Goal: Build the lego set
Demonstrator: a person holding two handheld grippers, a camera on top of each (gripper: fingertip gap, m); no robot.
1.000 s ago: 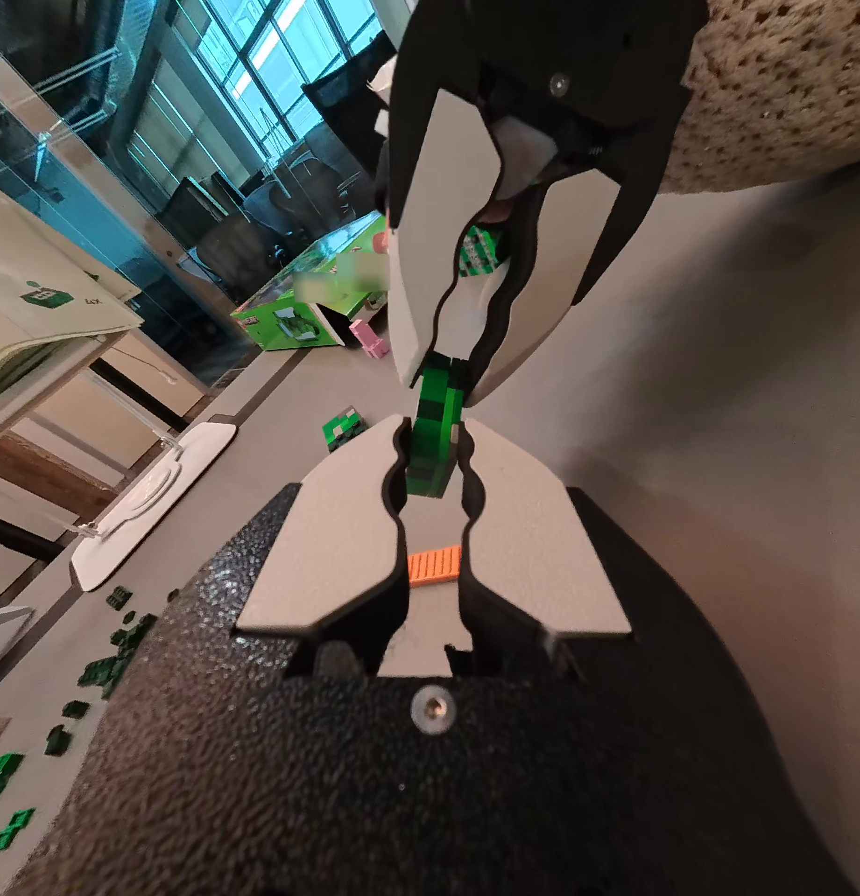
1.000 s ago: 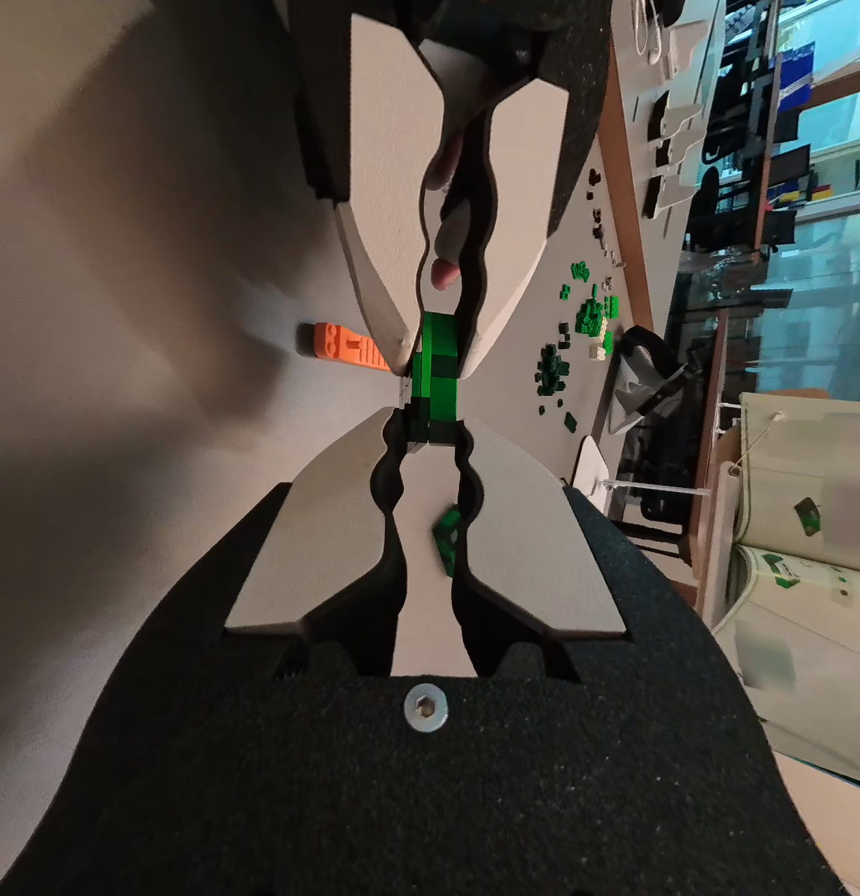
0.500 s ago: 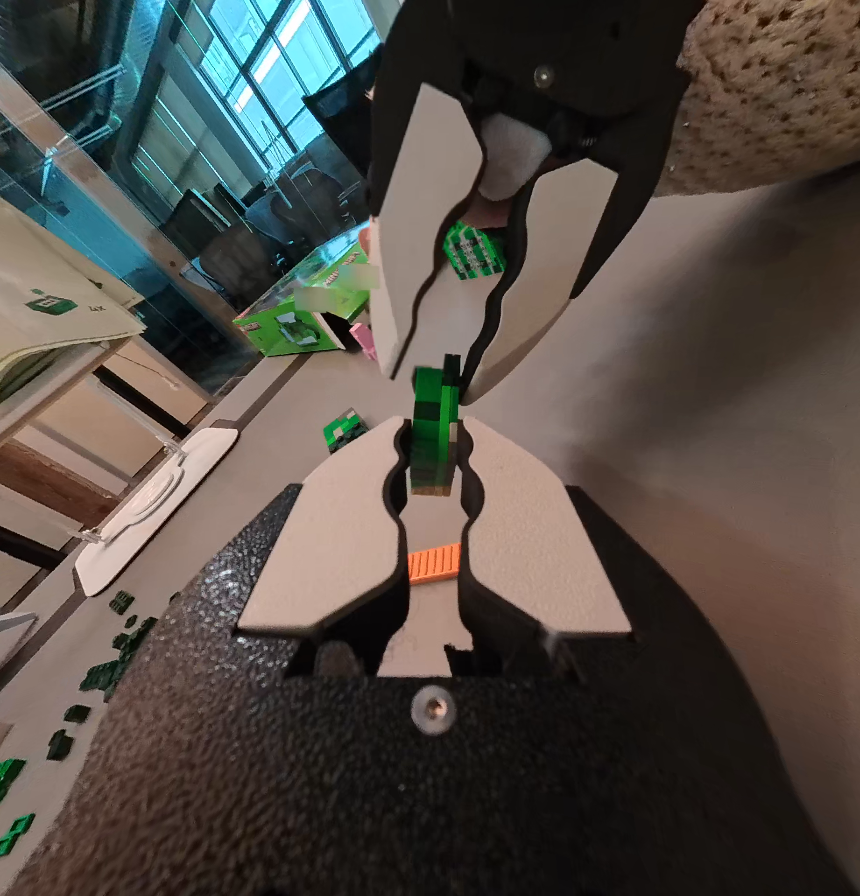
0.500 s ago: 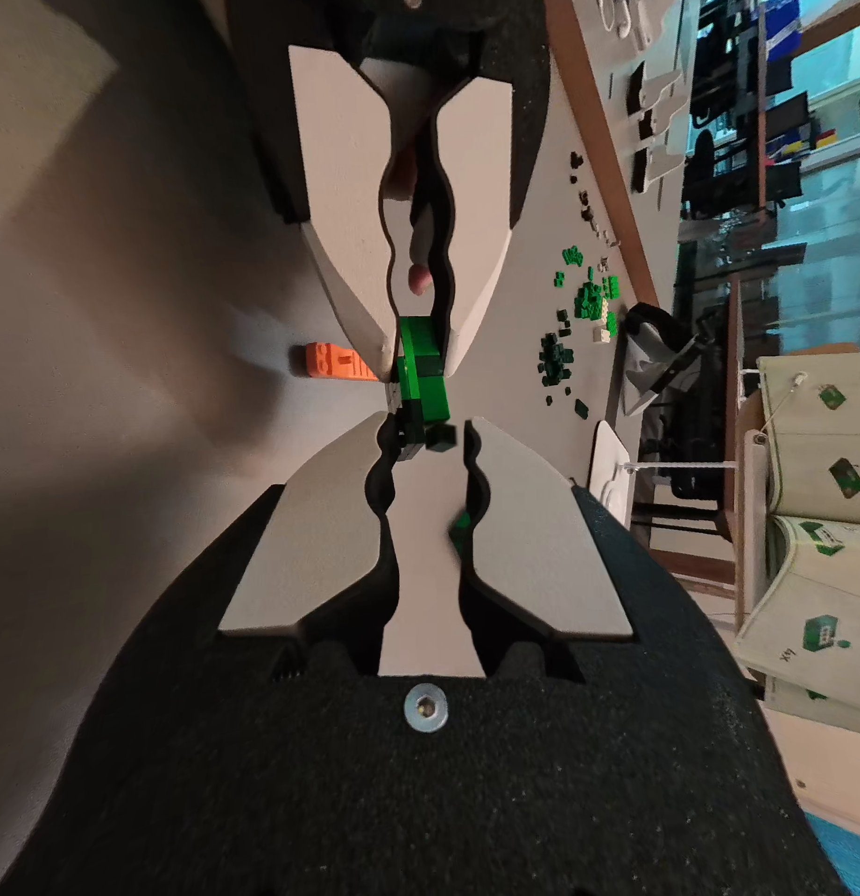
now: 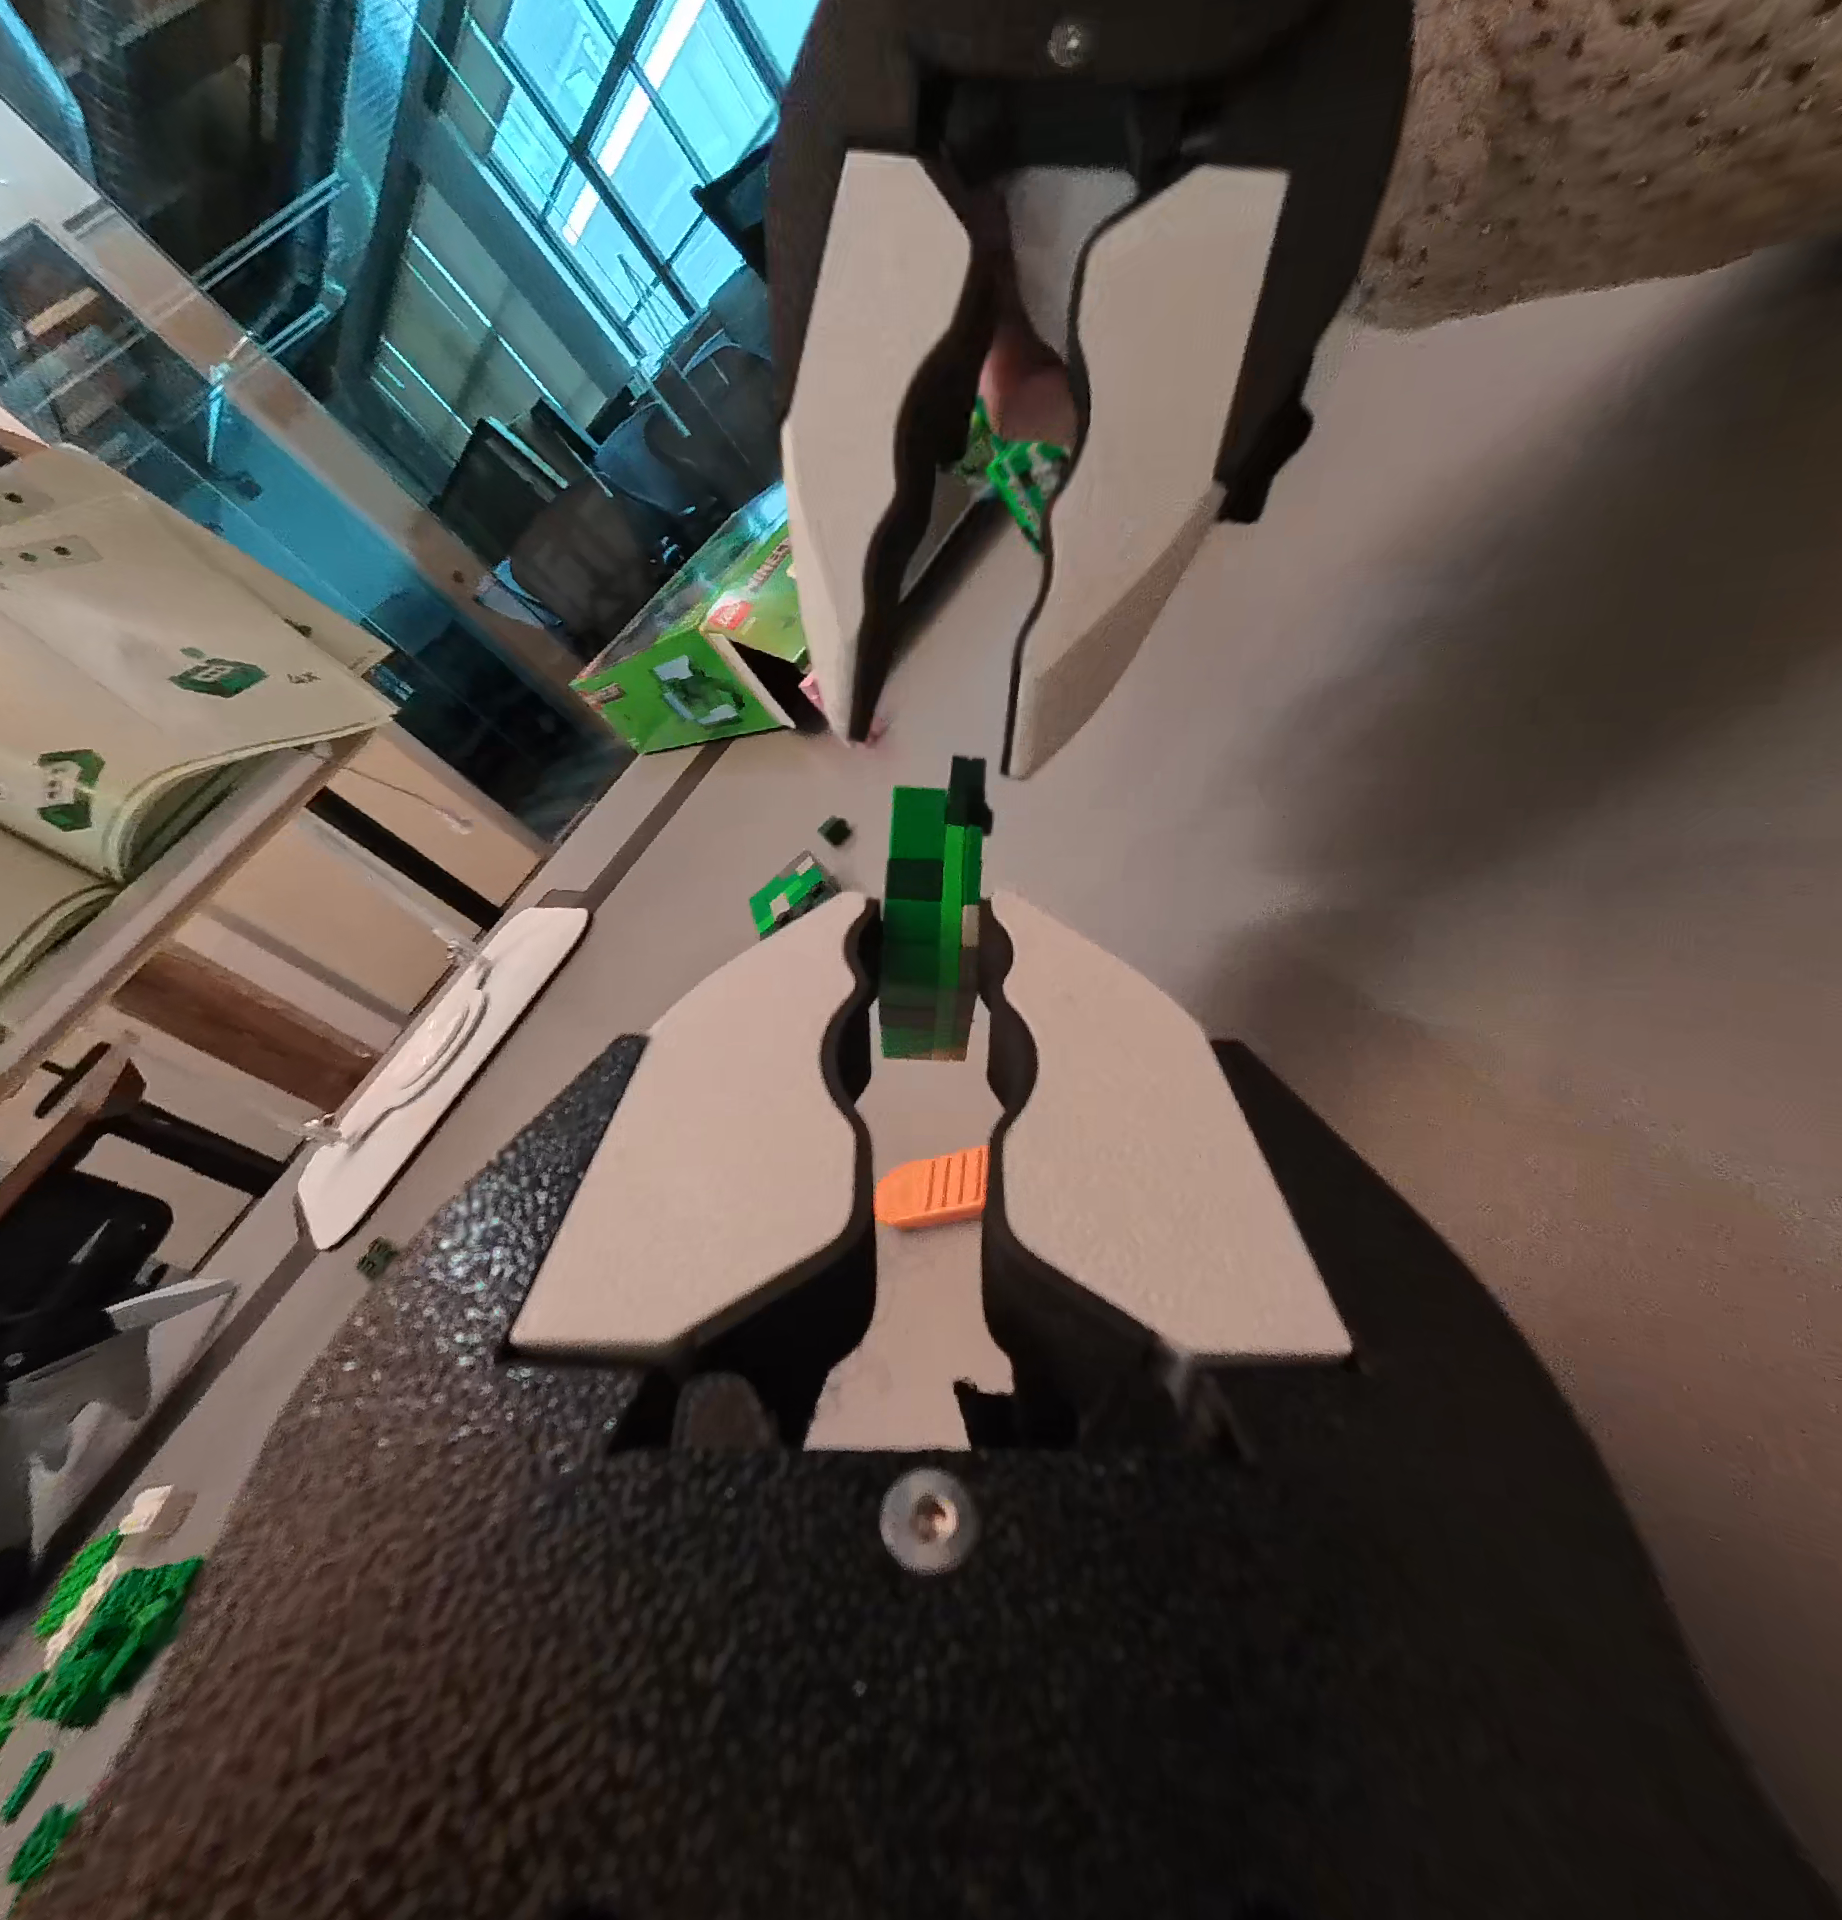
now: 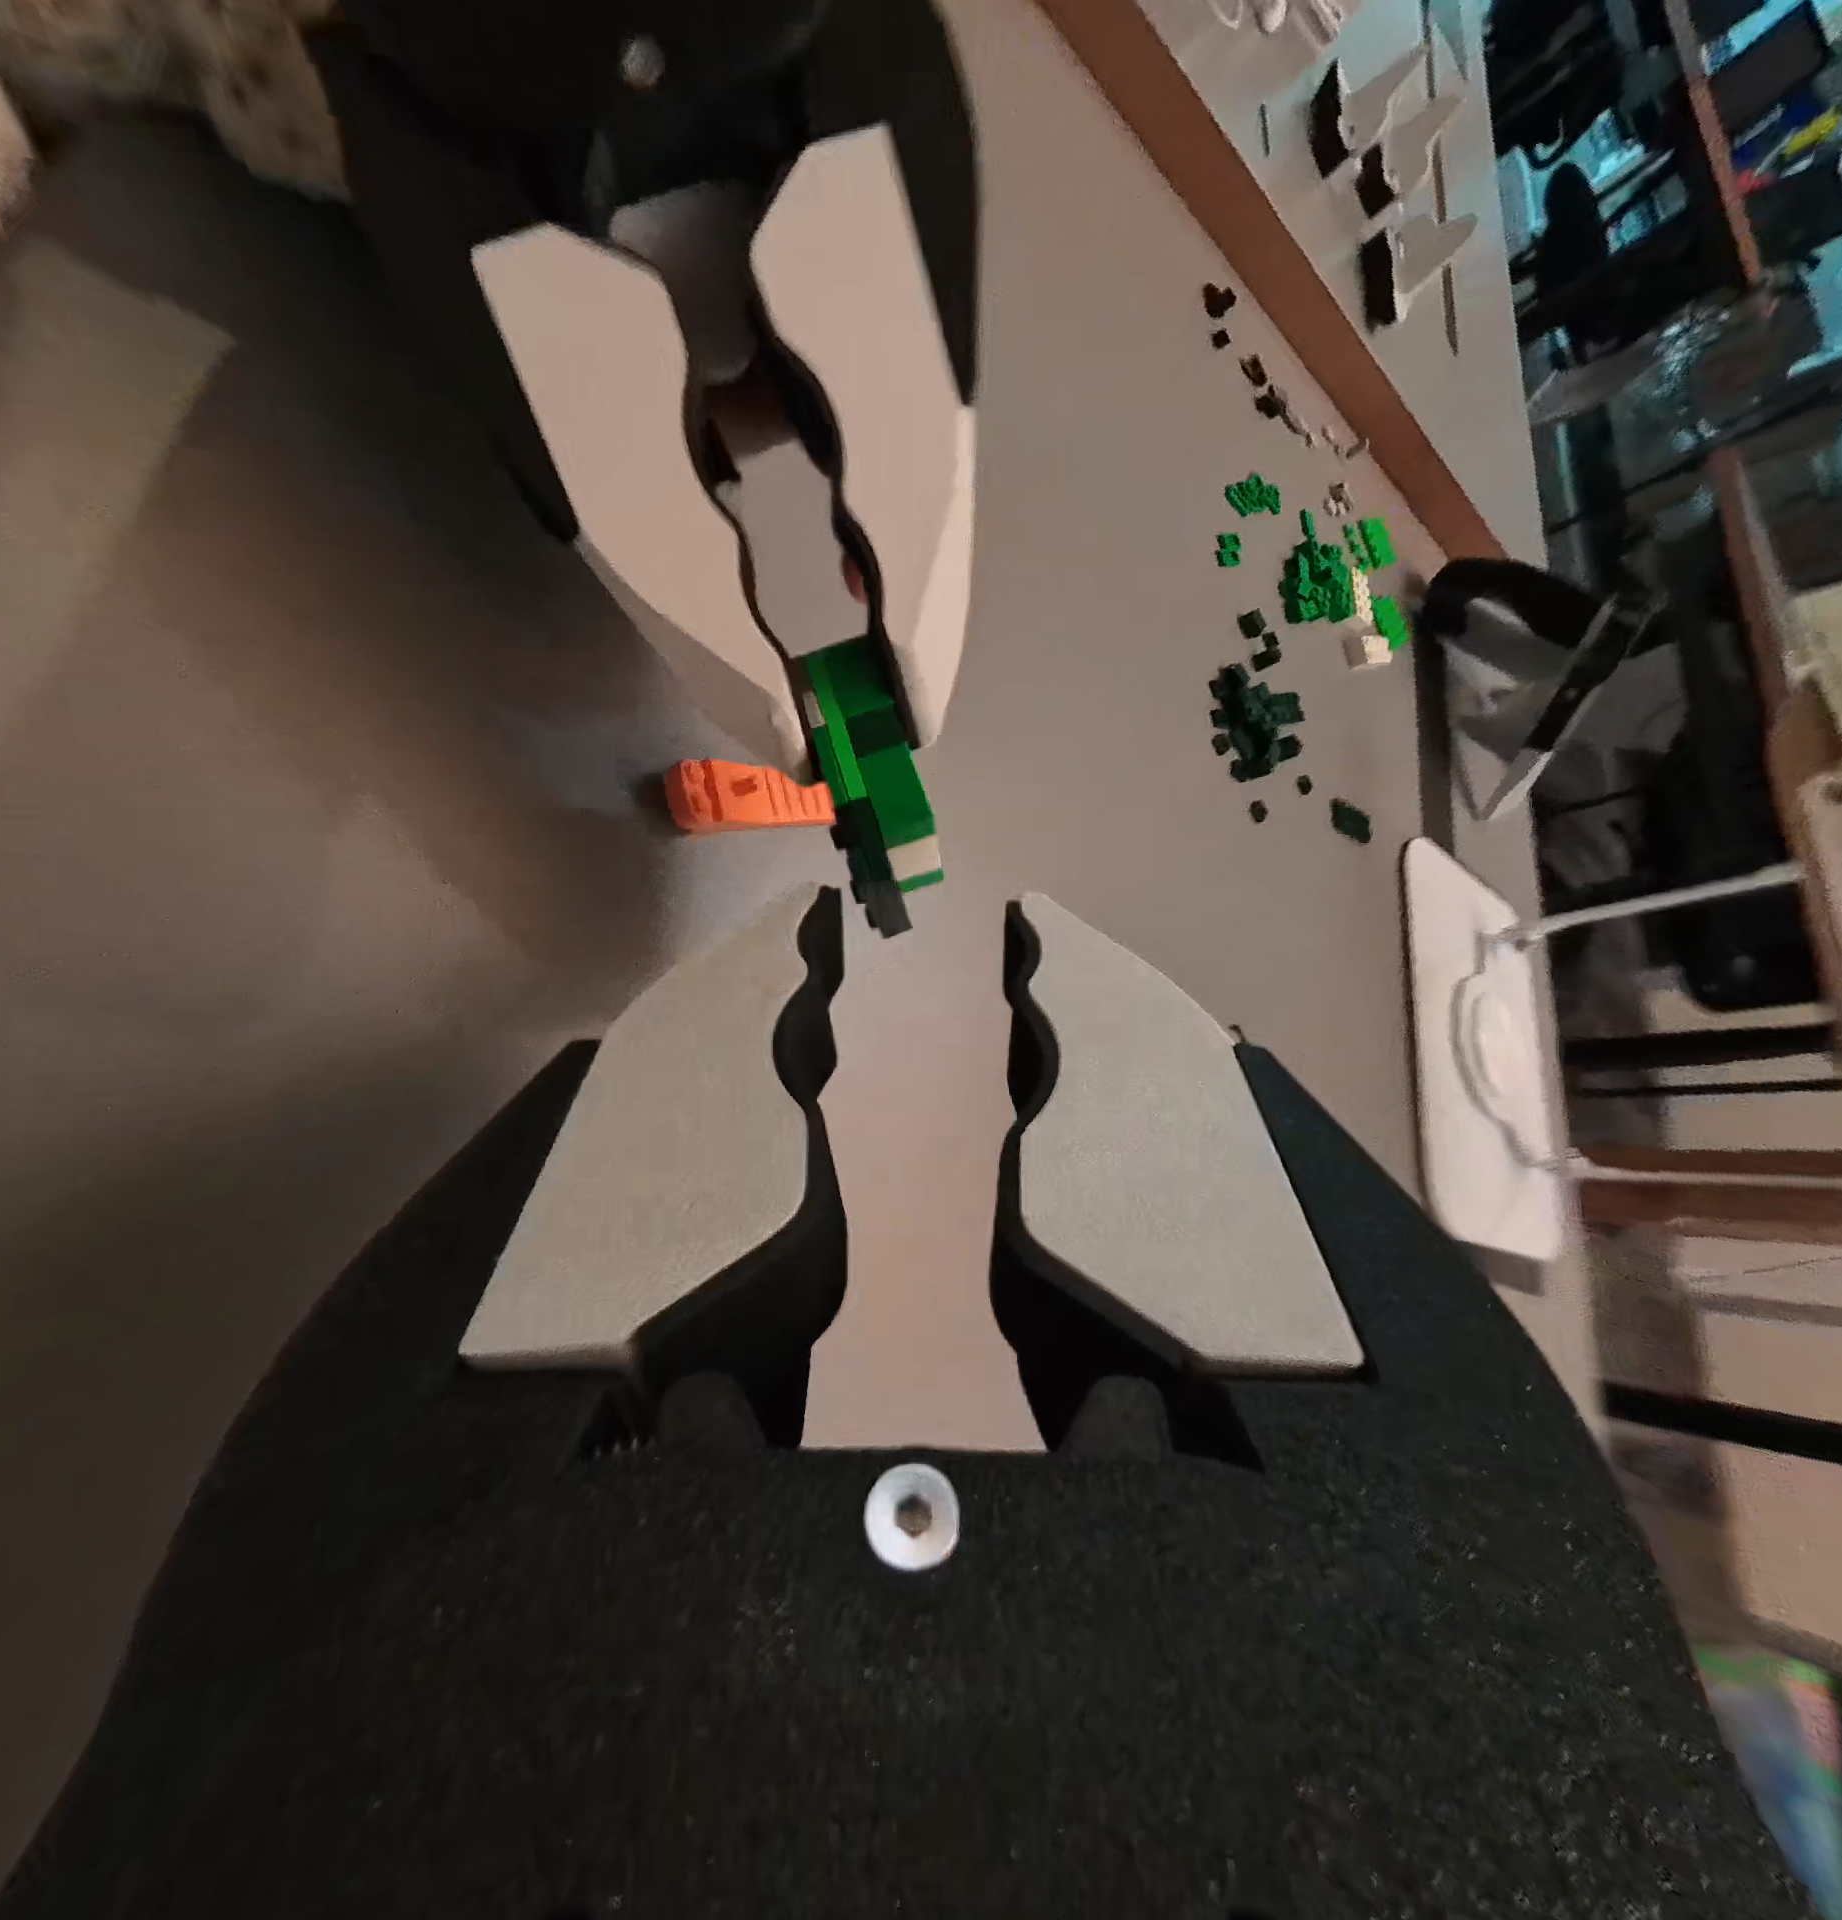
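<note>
Now left tool [image 5: 927, 920] clamped on green lego stack [image 5: 932, 925], right tool [image 6: 922, 904] gaping, tip to tip just apart.

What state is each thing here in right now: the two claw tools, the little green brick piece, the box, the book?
Left gripper: shut on the green lego stack.
Right gripper: open, empty, just clear of the stack.
Green lego stack: held in the air, above the table.
Orange brick separator: lying flat on the table.
Green lego box: lying on the table, end flap open.
Instruction booklet: open.
Loose green bricks: scattered on the table.
</note>
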